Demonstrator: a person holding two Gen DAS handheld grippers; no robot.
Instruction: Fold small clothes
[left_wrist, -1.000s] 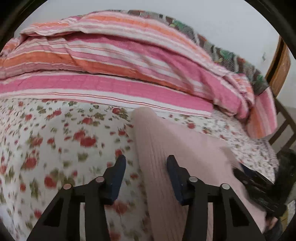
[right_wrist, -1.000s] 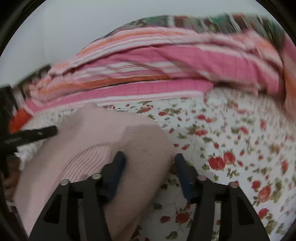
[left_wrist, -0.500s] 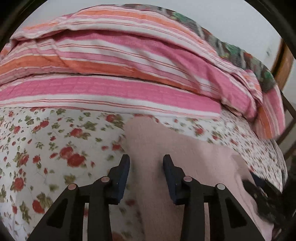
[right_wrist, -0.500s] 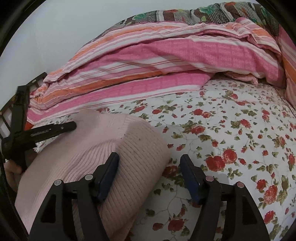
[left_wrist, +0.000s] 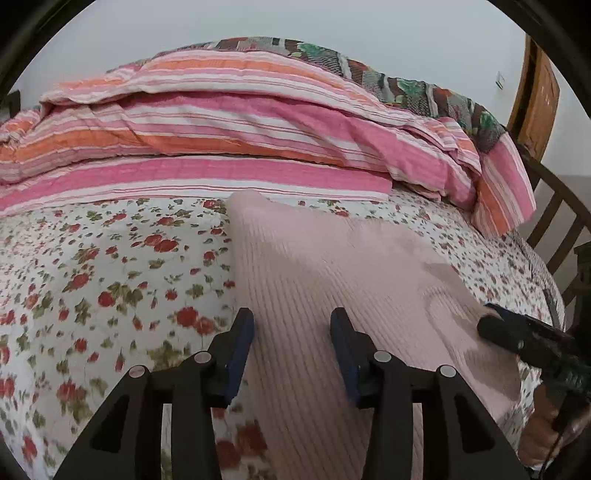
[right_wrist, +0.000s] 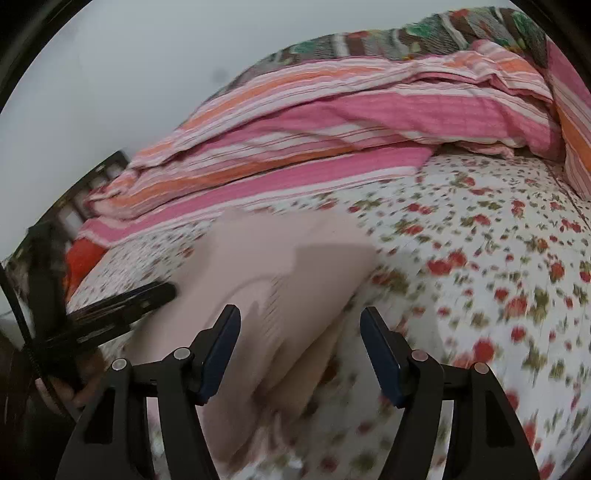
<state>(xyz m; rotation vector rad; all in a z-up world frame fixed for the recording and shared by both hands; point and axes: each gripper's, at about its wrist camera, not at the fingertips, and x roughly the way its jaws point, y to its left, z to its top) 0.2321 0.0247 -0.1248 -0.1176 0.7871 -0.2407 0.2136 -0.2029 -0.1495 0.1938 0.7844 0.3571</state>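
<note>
A pale pink ribbed knit garment (left_wrist: 332, 280) lies folded on the floral bedsheet (left_wrist: 92, 280). My left gripper (left_wrist: 291, 343) is open and empty, its jaws straddling the garment's left edge just above it. In the right wrist view the same garment (right_wrist: 280, 266) appears blurred, with a folded layer on top. My right gripper (right_wrist: 299, 343) is open and empty, over the garment's right corner. Each gripper shows in the other's view, the right gripper (left_wrist: 524, 336) at the garment's right edge and the left gripper (right_wrist: 122, 302) at its left edge.
A pink and orange striped quilt (left_wrist: 240, 140) is bunched along the far side of the bed, with a patterned blanket (left_wrist: 406, 88) behind it. A dark wooden bed frame (left_wrist: 554, 229) stands at the right. An orange item (right_wrist: 81, 258) lies at the bed's left end.
Both grippers have pulled back and up from the garment, with the jaws staying open. The right wrist view has tilted and is blurred from motion.
</note>
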